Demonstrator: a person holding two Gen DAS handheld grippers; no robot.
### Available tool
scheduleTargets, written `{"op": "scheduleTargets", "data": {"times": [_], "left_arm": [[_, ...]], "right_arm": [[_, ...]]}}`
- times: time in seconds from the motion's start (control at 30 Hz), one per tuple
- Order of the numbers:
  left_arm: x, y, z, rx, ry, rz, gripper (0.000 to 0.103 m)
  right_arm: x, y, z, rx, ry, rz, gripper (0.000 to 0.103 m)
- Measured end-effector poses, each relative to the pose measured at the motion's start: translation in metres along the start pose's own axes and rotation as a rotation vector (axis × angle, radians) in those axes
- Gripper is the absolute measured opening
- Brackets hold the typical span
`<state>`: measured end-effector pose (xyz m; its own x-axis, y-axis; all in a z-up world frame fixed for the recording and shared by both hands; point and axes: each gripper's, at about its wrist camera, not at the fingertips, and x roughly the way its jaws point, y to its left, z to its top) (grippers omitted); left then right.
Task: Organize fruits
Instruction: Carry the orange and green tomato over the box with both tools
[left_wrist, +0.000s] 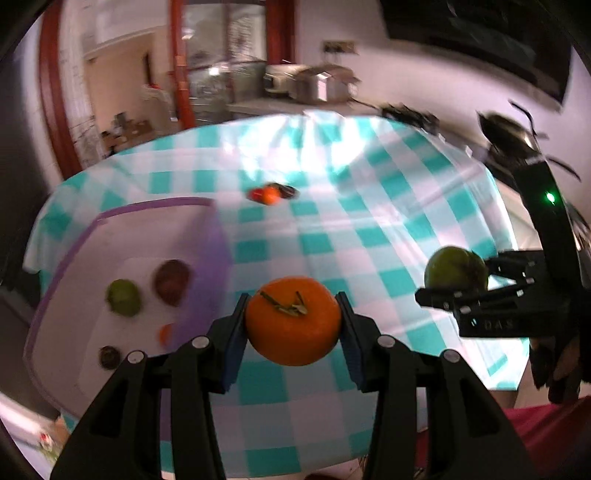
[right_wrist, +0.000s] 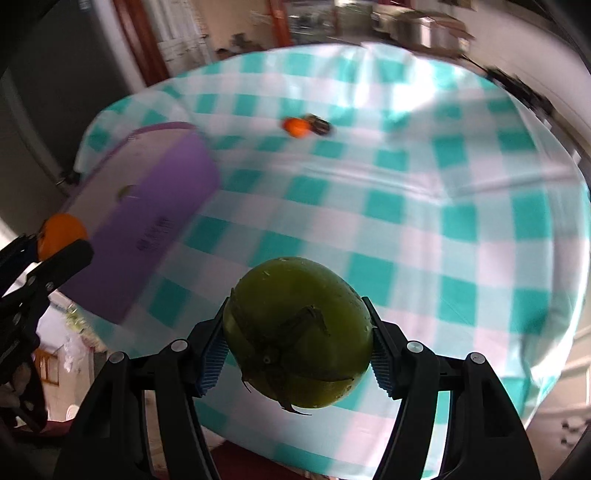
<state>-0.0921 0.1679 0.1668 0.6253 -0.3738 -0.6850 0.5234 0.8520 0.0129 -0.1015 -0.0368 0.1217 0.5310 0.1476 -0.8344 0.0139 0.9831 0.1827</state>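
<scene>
Left wrist: left claw (left_wrist: 293, 321) pinches smooth round orange (left_wrist: 293, 320); right claw (right_wrist: 299, 339) pinches glossy green fruit (right_wrist: 298, 332).

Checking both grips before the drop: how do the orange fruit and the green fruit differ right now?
The orange fruit sits in the left gripper; the green fruit sits in the right gripper. The orange fruit looks smaller and its dry calyx is tan; the green fruit's calyx is dark. Both are clamped between the pads, off the tablecloth.
</scene>
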Motion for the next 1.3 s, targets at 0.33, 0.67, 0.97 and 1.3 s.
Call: {"op": "scheduleTargets", "data": {"times": [0.33,0.67,0.97,1.3], "left_arm": [[-0.037,0.107,-0.024,-0.284,-0.055,0.185,0.046],[-0.034,0.194,-0.056,-0.520,-0.008,0.329,0.046],[0.026,0.230,-0.029,-0.525,0.161,0.309,0.046],[0.114,0.231,-0.021,-0.537,0.454,0.214,0.046]], "right_arm": [[0.008,0.129,0.048,-0.269,0.011,0.158,0.064],[0.036,0.216,0.092,-0.425,0.023,0.303,0.065],[0.108,0.250,0.149,-0.487,0.119,0.279,0.064],[0.227,0.275,0.215,-0.437,0.326,0.201,0.064]]}}
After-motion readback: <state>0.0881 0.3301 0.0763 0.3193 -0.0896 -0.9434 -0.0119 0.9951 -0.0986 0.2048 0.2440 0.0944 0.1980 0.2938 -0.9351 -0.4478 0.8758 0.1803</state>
